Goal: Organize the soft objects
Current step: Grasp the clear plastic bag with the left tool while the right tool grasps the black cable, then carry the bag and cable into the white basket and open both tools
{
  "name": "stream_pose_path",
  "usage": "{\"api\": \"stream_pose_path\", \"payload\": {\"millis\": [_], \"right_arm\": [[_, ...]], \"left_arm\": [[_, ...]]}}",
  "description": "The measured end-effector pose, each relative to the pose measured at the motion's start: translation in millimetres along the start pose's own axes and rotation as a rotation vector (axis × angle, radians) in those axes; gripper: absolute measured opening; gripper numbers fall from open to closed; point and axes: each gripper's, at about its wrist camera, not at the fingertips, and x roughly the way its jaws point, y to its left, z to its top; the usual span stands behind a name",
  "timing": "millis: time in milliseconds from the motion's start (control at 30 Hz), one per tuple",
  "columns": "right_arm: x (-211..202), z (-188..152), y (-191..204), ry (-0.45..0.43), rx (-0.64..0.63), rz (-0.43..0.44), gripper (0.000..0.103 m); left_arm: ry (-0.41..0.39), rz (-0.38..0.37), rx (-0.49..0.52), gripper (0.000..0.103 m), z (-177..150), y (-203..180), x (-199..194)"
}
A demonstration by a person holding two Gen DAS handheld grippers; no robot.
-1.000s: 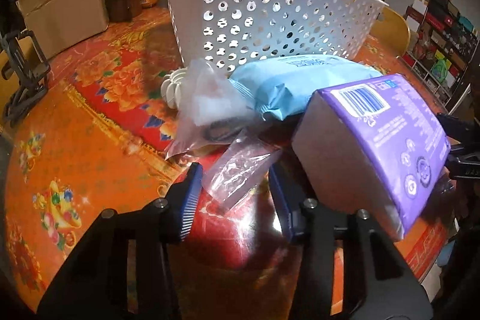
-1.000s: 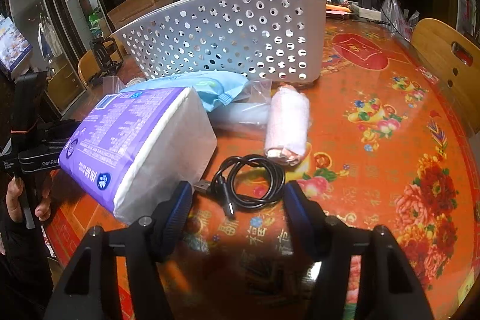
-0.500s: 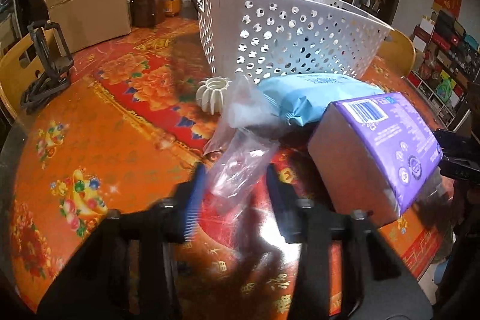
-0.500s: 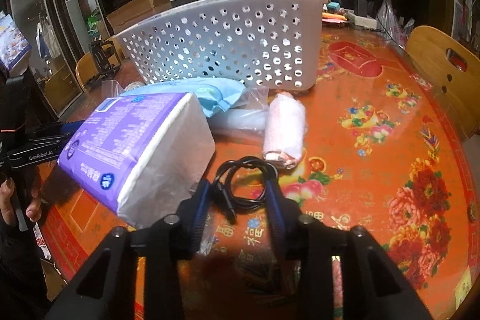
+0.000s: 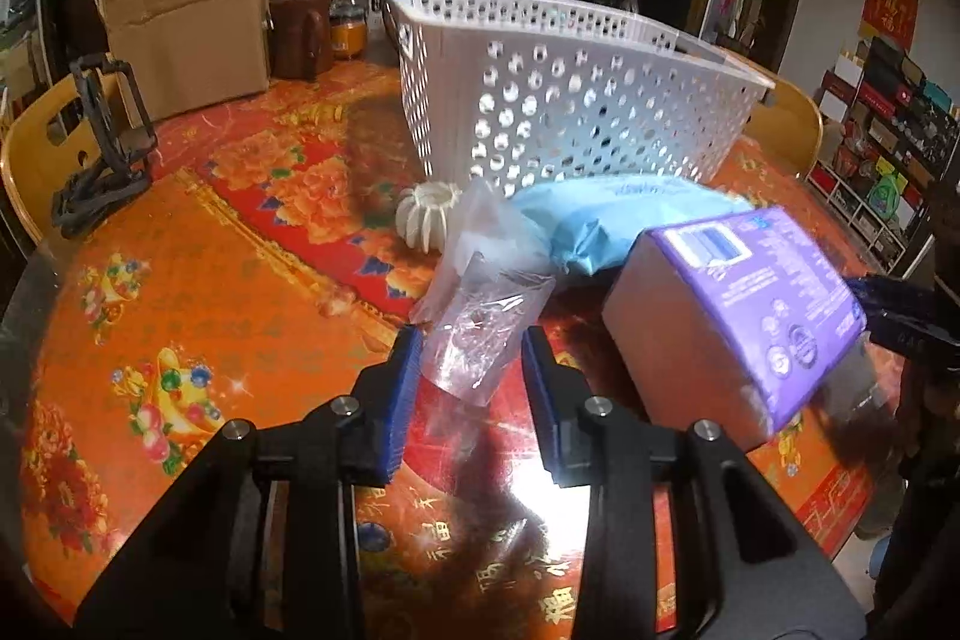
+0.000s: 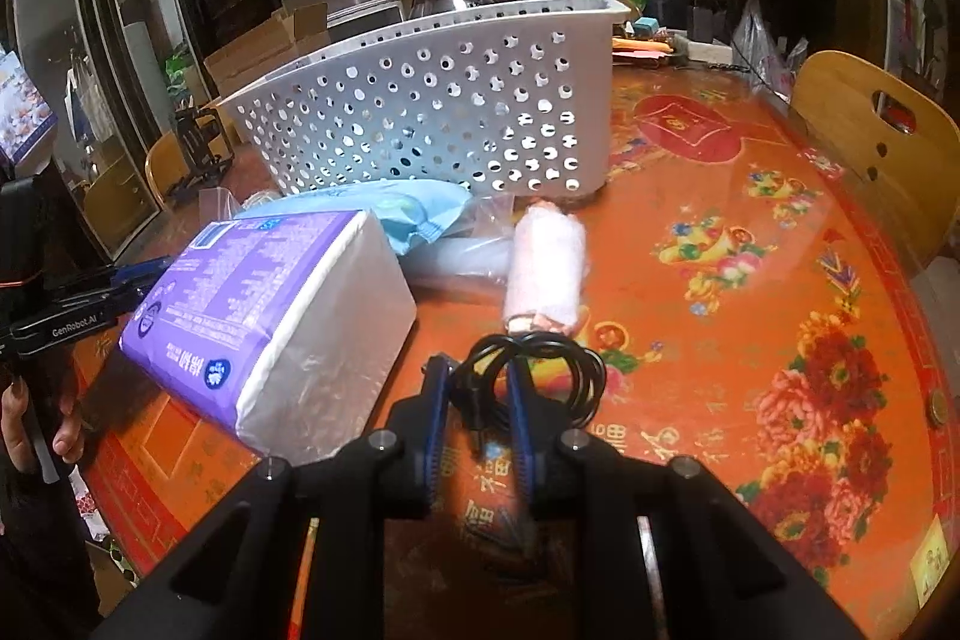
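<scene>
Straddling a crumpled clear plastic bag [image 5: 480,334], the left claw [image 5: 471,346] is hanging spread just above the desk [image 5: 198,292], its blue fingers either side of the bag but not pressing it — placed, I judge, to close on the loose film. The right claw [image 6: 477,379] is narrowed around the near loop of a coiled black cable [image 6: 534,370]; whether it is truly pinching I cannot tell. Soft goods are lying heaped before the white perforated basket [image 5: 576,100], probably so each can be lifted straight in: a purple tissue pack [image 6: 270,316] tilting on the desk, a light blue soft pack [image 5: 624,214] behind it, and a rolled pink cloth [image 6: 546,274] just beyond the cable. Nothing is showing inside the basket from these angles — sorting seems barely begun.
</scene>
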Motion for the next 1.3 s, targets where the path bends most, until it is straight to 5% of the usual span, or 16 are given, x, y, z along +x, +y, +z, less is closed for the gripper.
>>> {"api": "stream_pose_path", "payload": {"millis": [567, 1000, 1300], "right_arm": [[-44, 52, 16, -0.11, -0.091, -0.006, 0.018], [-59, 171, 24, -0.187, -0.142, -0.06, 0.018], [-6, 228, 19, -0.104, -0.146, -0.129, 0.018]], "left_arm": [[-0.116, 0.043, -0.021, 0.032, 39, -5, -53], [-0.192, 0.08, -0.053, 0.032, 151, -4, -74], [-0.119, 0.094, -0.063, 0.032, 225, -14, -23]]}}
